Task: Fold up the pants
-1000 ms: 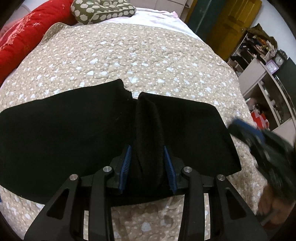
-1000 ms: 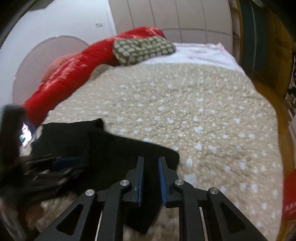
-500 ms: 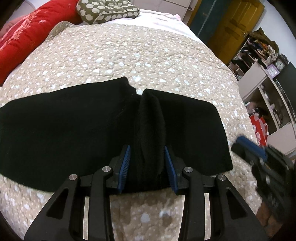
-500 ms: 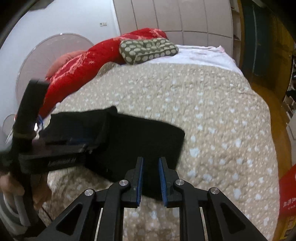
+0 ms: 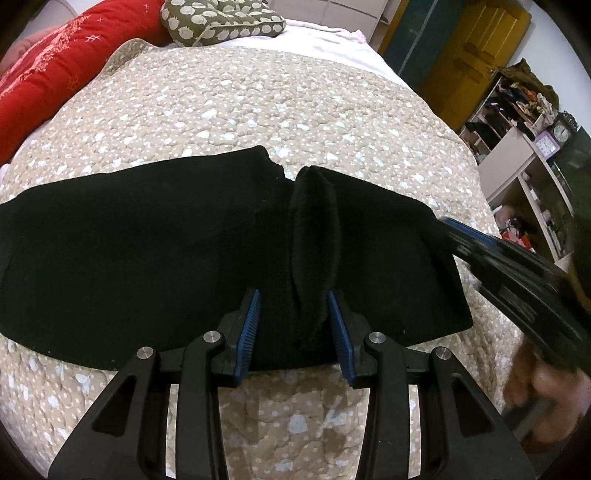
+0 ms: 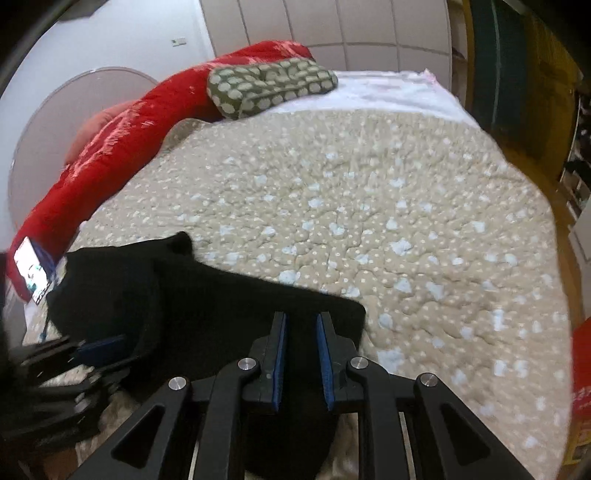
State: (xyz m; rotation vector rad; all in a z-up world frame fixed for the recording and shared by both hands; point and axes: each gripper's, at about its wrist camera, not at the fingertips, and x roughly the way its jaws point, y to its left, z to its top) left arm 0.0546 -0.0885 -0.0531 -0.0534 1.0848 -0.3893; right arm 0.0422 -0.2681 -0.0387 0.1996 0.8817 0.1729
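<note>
Black pants point(image 5: 147, 251) lie flat across the near part of a beige dotted bedspread point(image 5: 258, 99). A raised ridge of black fabric point(image 5: 314, 240) stands up in their middle. My left gripper point(image 5: 293, 325) is shut on the near end of that ridge. My right gripper point(image 6: 301, 354) has its blue pads close together around the pants' right edge point(image 6: 332, 314), with black fabric between them. It also shows in the left wrist view point(image 5: 517, 273), blurred, at the pants' right end.
A red quilt point(image 5: 55, 74) and an olive spotted pillow point(image 5: 221, 22) lie at the bed's far end. Shelves with clutter point(image 5: 524, 122) stand to the right of the bed. A phone point(image 6: 31, 269) lies near the bed's left edge.
My right gripper moved away and then came back onto the pants' right edge. My left gripper kept its hold on the ridge and drew back slightly.
</note>
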